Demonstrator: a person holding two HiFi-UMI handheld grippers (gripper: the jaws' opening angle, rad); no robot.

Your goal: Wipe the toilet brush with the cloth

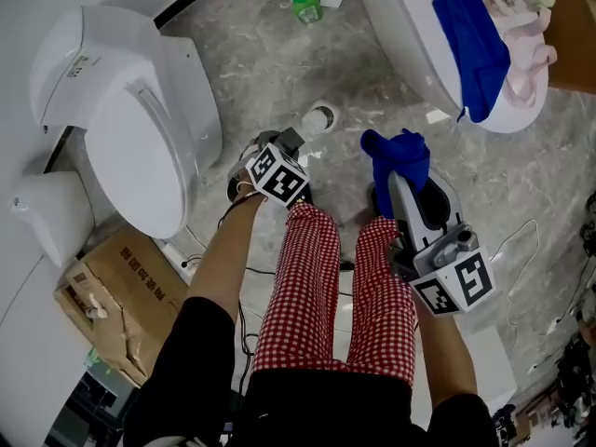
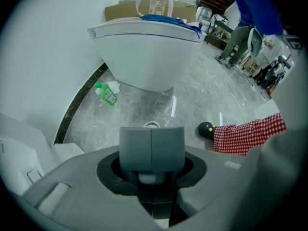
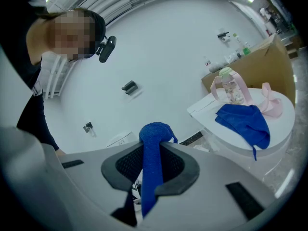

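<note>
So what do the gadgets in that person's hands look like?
The left gripper and right gripper are pale grey moulded shells with dark jaw pads, each carrying a cube of black-and-white square markers. The person's sleeves are short and black.

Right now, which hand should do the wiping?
The right, I think. The right gripper pinches the cloth in its fingers. The left gripper points down and grips what looks like the gray brush handle, so it just steadies that.

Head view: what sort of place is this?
Probably a bathroom-fixture test room or showroom, not a home bathroom: a white toilet and a second toilet stand close together on a marble-look floor, with a cardboard box beside them.
</note>
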